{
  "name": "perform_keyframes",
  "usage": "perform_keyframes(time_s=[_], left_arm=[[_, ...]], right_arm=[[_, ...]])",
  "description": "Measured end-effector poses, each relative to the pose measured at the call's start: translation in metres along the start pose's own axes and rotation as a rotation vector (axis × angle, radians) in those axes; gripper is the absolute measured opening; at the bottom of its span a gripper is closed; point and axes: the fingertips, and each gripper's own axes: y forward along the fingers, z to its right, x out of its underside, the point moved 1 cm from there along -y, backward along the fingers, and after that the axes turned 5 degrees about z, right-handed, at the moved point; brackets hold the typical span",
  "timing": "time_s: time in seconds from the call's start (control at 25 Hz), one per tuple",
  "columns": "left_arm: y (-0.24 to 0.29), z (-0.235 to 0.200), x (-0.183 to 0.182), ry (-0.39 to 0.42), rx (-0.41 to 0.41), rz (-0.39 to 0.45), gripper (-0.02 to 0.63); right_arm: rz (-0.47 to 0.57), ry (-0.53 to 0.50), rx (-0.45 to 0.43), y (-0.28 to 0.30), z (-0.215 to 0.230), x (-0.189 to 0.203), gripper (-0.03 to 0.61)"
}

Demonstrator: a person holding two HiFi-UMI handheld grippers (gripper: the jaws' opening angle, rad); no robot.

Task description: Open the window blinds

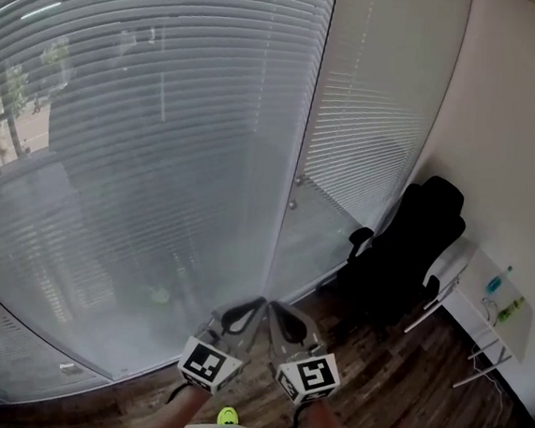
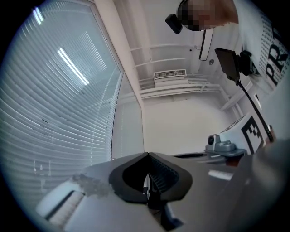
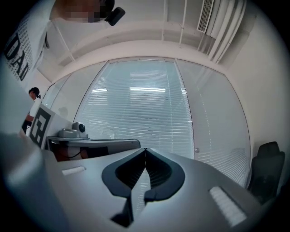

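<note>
Grey left claw (image 1: 260,302), right claw (image 1: 273,304) — marker cubes (image 1: 208,364)
</note>
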Motion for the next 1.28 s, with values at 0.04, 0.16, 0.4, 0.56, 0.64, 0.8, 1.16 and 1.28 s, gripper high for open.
perform_keyframes(time_s=[0.04,0.16,0.4,0.56,0.64,0.8,1.16,1.28], left_arm=[[0.009,-0.009,-0.005,-0.005,0.000,-0.001,-0.008],[0.028,-0.033,-0.004,0.009,0.011,-0.052,-0.008],[0.046,-0.061,0.012,-0.027,-0.015,-0.034,-0.008],[0.061,-0.077,0.028,-0.007,-0.025,-0.049,-0.008],[0.075,-0.088,0.035,-0.009,-0.046,-0.069,-0.008],[0.108,-0.110,0.057,-0.011,-0.077,-0.080,-0.008],[0.174,-0.149,0.073,0.035,-0.145,-0.091,-0.008],[0.200,-0.159,0.085,0.051,-0.164,-0.076,-0.008]], right_arm=[[-0.004,-0.001,0.005,0.010,0.006,-0.005,0.009],[-0.014,0.005,0.012,0.037,0.020,-0.014,0.009],[-0.017,-0.001,-0.006,0.067,0.037,0.005,0.009],[-0.015,-0.006,-0.019,0.085,0.054,0.014,0.009],[-0.019,0.004,-0.032,0.098,0.067,0.020,0.009],[-0.015,0.014,-0.065,0.124,0.100,0.037,0.009],[0.004,0.019,-0.138,0.174,0.163,0.042,0.009],[0.003,0.019,-0.156,0.189,0.189,0.051,0.009]])
